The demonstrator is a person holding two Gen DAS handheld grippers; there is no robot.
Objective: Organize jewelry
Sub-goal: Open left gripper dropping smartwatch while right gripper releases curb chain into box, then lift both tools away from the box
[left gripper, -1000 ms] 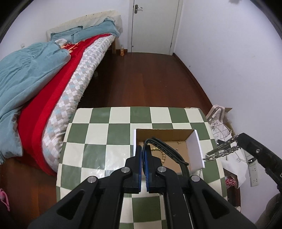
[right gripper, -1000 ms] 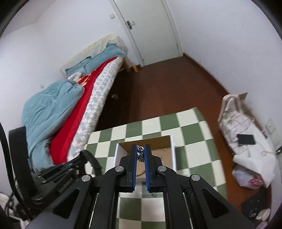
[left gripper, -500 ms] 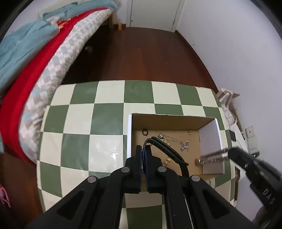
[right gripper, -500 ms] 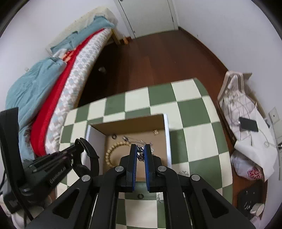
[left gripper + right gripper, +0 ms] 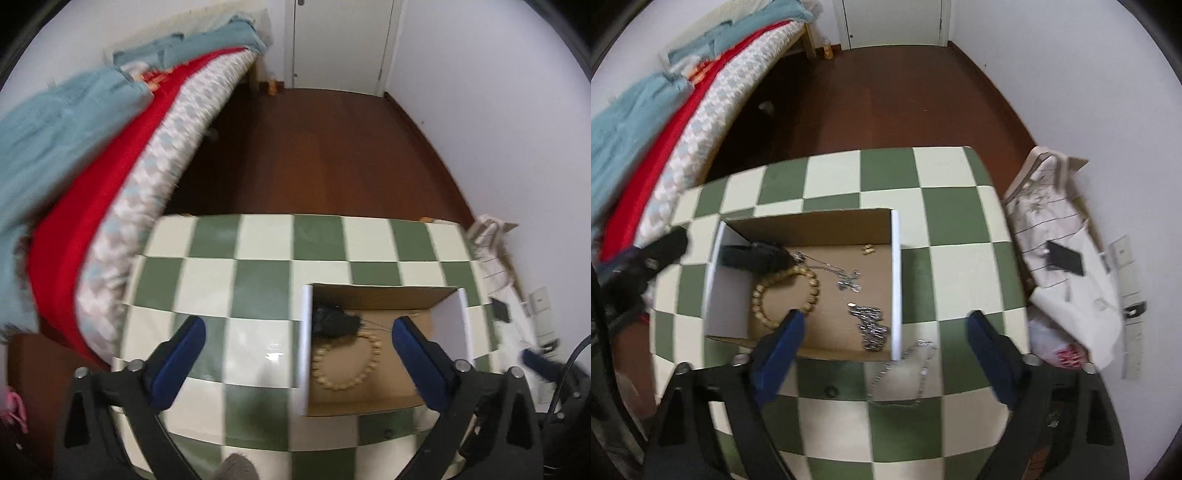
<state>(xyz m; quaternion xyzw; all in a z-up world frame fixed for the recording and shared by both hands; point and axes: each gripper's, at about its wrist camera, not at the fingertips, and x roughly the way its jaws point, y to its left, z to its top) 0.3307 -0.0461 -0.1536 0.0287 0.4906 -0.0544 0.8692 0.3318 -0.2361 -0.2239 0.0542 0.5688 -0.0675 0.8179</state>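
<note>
An open cardboard box [image 5: 895, 280] [image 5: 306, 332] stands on the green-and-white checked table [image 5: 886, 177]. In it lie a wooden bead bracelet [image 5: 785, 291] [image 5: 347, 363], a black hair tie [image 5: 753, 256] [image 5: 332, 321], a thin silver necklace [image 5: 846, 278], a chunky silver chain [image 5: 871, 326] and small earrings [image 5: 868, 249]. Another silver chain [image 5: 905, 373] and a small ring [image 5: 831, 391] lie on the table in front of the box. My right gripper [image 5: 884, 332] is open and empty above the box's near right corner. My left gripper [image 5: 295, 343] is open and empty above the box's left wall.
A bed [image 5: 92, 147] with red and teal bedding stands to the left of the table. A bag and white items [image 5: 1060, 251] lie on the floor to the right. A wooden floor and a door [image 5: 340, 40] lie beyond.
Both grippers have opened. The chunky silver chain left the right gripper and the black hair tie left the left gripper; both now lie in the box.
</note>
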